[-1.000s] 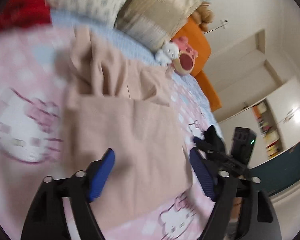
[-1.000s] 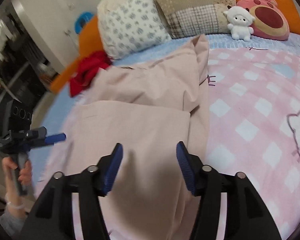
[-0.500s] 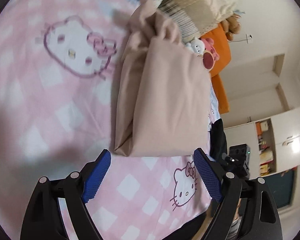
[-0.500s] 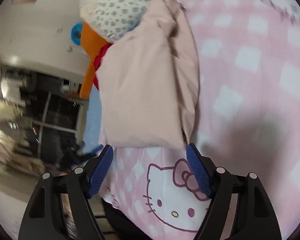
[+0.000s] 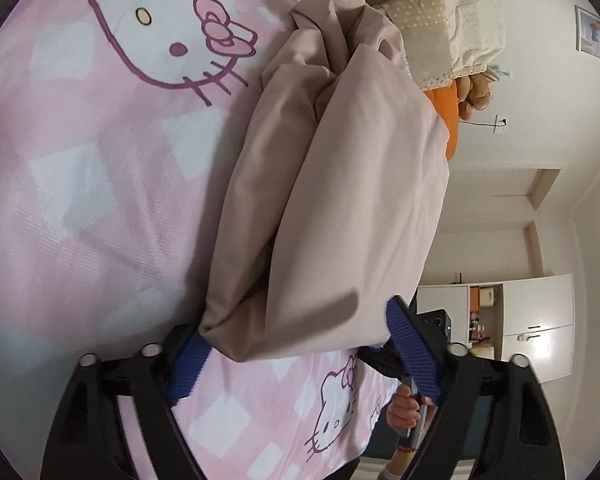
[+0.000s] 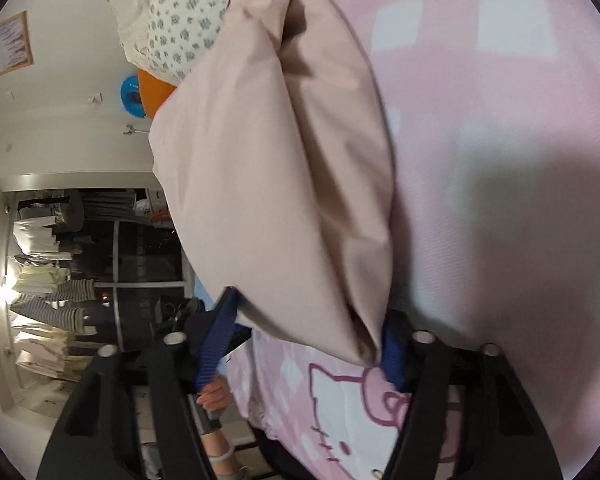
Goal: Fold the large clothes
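Both grippers lowered since earlier, left gripper (image 5: 300,354) and right gripper (image 6: 300,344) half-open, jaws just closing, seemingly touching folded beige cloth (image 5: 340,208) corners

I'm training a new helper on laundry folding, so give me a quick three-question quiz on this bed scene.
1. True or false: the garment lies spread out in a single flat layer.
2. What does the garment rest on? A: a pink checked cartoon-cat sheet. B: a wooden floor. C: a glass table.
3. Fill in: past the garment's far end sits a pillow with a ____ print.

Key: 1 false, it is folded over in layers. 2 A. 3 floral.
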A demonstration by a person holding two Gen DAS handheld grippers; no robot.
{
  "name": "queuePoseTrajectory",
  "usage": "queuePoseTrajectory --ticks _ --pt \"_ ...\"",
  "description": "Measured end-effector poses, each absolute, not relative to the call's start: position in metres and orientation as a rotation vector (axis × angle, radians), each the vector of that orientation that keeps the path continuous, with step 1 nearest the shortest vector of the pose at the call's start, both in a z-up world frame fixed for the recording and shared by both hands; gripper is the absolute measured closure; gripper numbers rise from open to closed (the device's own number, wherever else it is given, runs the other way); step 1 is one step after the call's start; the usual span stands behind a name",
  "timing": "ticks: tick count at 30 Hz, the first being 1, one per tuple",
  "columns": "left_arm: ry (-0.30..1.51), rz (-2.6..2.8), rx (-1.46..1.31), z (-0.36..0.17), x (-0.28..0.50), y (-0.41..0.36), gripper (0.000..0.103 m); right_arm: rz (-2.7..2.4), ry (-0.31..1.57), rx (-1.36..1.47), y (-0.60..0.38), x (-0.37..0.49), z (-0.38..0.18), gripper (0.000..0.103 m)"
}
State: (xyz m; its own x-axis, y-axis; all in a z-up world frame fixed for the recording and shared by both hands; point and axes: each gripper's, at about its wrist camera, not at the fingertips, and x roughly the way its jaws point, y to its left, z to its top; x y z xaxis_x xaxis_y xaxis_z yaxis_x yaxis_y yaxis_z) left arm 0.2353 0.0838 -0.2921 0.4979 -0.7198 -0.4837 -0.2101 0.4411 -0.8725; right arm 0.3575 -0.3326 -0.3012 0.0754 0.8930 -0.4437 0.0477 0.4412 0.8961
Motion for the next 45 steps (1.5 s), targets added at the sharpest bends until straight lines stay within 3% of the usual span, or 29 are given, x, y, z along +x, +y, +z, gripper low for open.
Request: queuePoseTrajectory --ticks 3,5,8,18,24,27,30,34,38,40,45 --pt "1.022 -0.426 -1.204 -0.300 0.237 0.092 0.066 0.806 1.358 0.944 -0.334 0.364 -0.299 0.064" --pt "1.011 -0.457 -1.295 -0.303 0.241 0.098 0.077 0.805 1.366 0.979 -0.335 0.368 -0.298 0.071" --pt "0.991 -0.478 -1.286 -0.291 0.242 0.096 0.083 0.820 1.322 0.966 -0.334 0.365 -0.284 0.080" --pt "1.012 -0.549 -1.232 -0.251 0.190 0.081 0.085 0.892 1.308 0.994 -0.351 0.323 -0.253 0.083" --pt "1.109 -0.561 -1.685 -0.308 0.164 0.080 0.081 0.837 1.401 1.249 -0.373 0.298 -0.288 0.083" --pt "1.095 -0.508 -1.701 -0.309 0.171 0.081 0.079 0.778 1.429 1.364 -0.370 0.304 -0.303 0.083" --pt "1.098 -0.522 -1.522 -0.270 0.186 0.082 0.067 0.790 1.377 1.352 -0.370 0.315 -0.283 0.082" --pt "1.101 -0.476 -1.071 -0.187 0.190 0.083 0.065 0.808 1.349 1.346 -0.367 0.327 -0.259 0.082" --pt "1.027 -0.503 -0.934 -0.132 0.204 0.084 0.056 0.817 1.305 1.396 -0.367 0.346 -0.243 0.081" --pt "0.924 -0.521 -0.916 -0.114 0.222 0.092 0.057 0.820 1.281 1.415 -0.361 0.359 -0.234 0.080" --pt "0.887 -0.558 -0.961 -0.097 0.277 0.082 0.065 0.810 1.236 1.405 -0.331 0.407 -0.211 0.080"
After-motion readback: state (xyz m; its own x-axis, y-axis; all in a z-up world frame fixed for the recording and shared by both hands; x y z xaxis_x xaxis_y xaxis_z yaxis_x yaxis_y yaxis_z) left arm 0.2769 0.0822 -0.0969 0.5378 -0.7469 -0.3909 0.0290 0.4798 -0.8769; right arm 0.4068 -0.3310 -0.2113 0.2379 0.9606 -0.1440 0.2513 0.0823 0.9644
